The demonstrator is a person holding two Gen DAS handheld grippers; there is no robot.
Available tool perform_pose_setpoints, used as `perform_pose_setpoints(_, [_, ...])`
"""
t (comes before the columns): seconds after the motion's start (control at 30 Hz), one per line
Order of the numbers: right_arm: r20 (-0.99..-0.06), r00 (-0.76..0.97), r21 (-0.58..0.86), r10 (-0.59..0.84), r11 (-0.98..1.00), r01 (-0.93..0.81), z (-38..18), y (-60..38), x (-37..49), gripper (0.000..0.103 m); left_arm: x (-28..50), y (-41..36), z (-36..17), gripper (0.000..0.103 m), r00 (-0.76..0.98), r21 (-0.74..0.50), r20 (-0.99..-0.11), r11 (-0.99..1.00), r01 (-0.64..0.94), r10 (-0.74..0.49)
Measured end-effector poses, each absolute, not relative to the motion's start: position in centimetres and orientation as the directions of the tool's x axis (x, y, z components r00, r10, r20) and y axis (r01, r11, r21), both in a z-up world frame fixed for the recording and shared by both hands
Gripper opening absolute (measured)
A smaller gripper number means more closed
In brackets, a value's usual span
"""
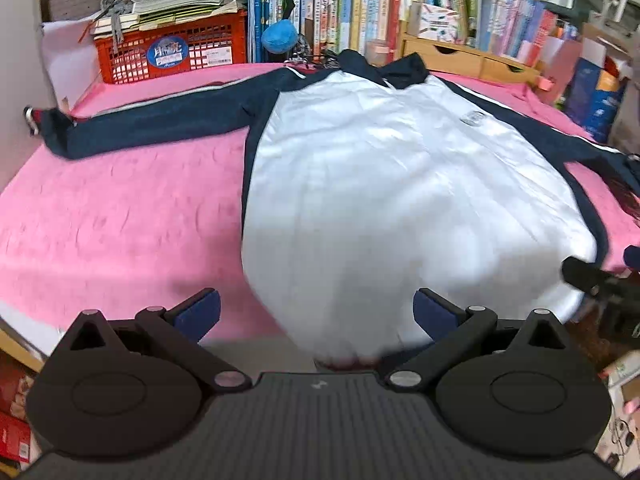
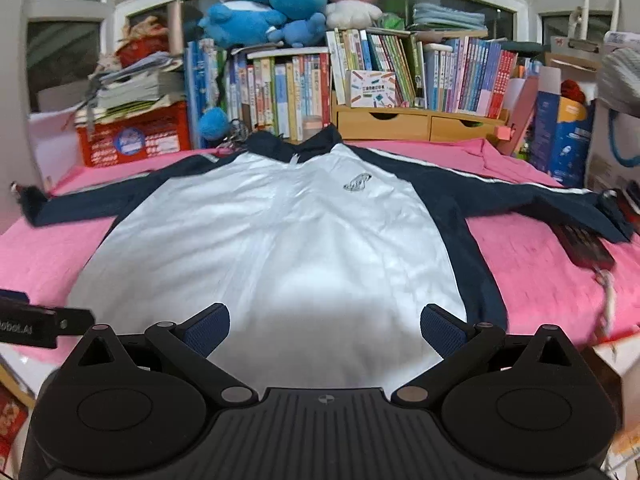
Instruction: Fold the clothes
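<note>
With both our left gripper [image 1: 316, 314] and right gripper [image 2: 325, 330] fingers wide and empty, we should pinch the jacket [image 2: 272, 232] sleeves near their cuffs and fold inward evenly

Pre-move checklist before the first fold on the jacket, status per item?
1. White and navy long-sleeved jacket lies flat, front up, on the pink bed cover: ok.
2. Both navy sleeves spread outward: ok; one sleeve reaches the cover's far left edge, the other sleeve ends beside a dark flat object.
3. That dark object clear of the cuff: cannot tell.
4. Left gripper open, nothing between its pads: ok.
5. Right gripper open, nothing held: ok.
6. Hem reachable: ok, both grippers sit at the jacket's near edge.
</note>
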State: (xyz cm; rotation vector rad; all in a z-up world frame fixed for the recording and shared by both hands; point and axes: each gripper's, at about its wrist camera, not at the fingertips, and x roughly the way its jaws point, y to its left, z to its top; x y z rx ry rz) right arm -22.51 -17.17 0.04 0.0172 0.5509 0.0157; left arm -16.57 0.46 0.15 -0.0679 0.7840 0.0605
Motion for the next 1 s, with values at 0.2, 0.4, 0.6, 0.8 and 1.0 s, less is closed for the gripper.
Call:
perform_pose_setpoints(0.2, [-0.509,0.861,-0.102,0.014,0.992,-0.077,-0.4,-14.2,-28.5,0.103,-19.9,-1.2,0.9,0.103,0.731,-0.019,-0.683,1.000,-0.020,0.002])
perform_pose_setpoints(0.4, [-0.542,0.841,-0.096,0.006,0.993,-0.069,-1.2,-13.9,-28.4,0.103,-20.0,-1.8,0.3,0.103,0.726,0.003,-0.687,1.000,-0.012,0.011])
perform_pose_setpoints(0.6, [-0.545,0.838,-0.067,0.023,0.995,-0.072,-1.5,-14.7,-28.4,0.103,-20.2,-1.8,-0.1,0.103,0.724,0.014,-0.690,1.000,0.002,0.008])
perform_pose_setpoints(0.8, [-0.546,0.837,-0.070,0.019,0.995,-0.068,-1.7,-14.7,-28.6,0.103,-20.2,-2.0,-0.4,0.103,0.718,0.014,-0.696,1.000,0.001,0.009])
perform_pose_setpoints(1.0, [-0.549,0.836,-0.069,0.022,0.995,-0.072,-1.8,-14.5,-28.5,0.103,-20.2,-2.1,-0.5,0.103,0.714,0.014,-0.700,1.000,0.001,0.009])
